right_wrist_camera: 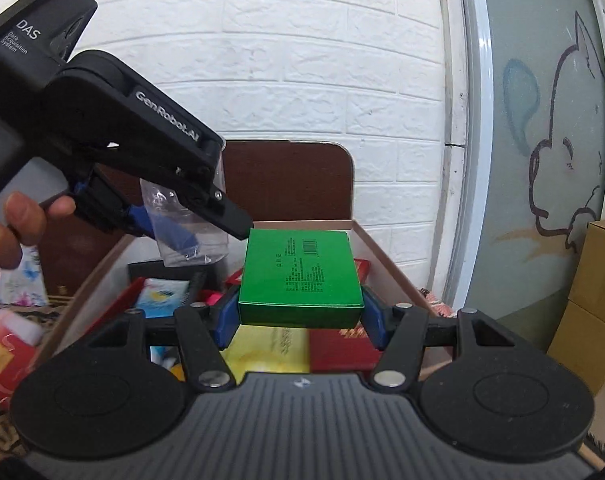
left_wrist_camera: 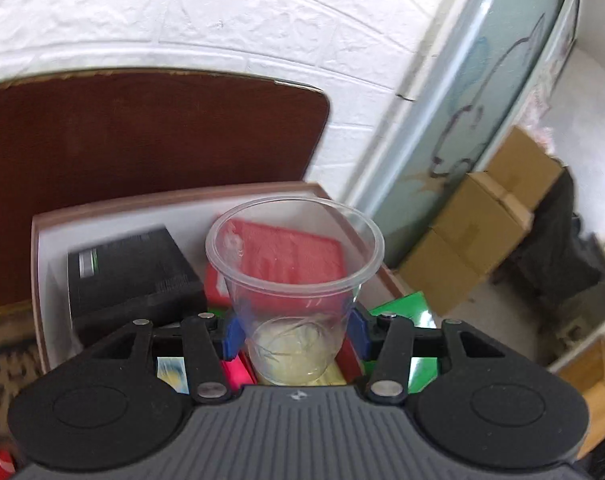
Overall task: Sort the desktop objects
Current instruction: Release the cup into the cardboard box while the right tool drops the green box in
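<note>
White brick wall (left_wrist_camera: pixel 262 20) | left tool (left_wrist_camera: pixel 294 338) grips cup (left_wrist_camera: pixel 294 264) | right tool (right_wrist_camera: pixel 300 320) grips green box (right_wrist_camera: pixel 300 276), underside hidden

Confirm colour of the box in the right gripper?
Green box, black print on top; clearest in right wrist view.

The clear plastic cup (left_wrist_camera: pixel 294 280) stands upright between the left gripper's (left_wrist_camera: pixel 295 334) two fingers, above the open cardboard box (left_wrist_camera: pixel 38 248). In that box, the black rectangular case (left_wrist_camera: pixel 130 276) lies at the cup's nine o'clock and the red flat packet (left_wrist_camera: pixel 294 256) behind it at twelve. The green flat carton (right_wrist_camera: pixel 300 276) sits level between the right gripper's (right_wrist_camera: pixel 300 320) fingers, over the same box, with the left gripper at its ten o'clock.
</note>
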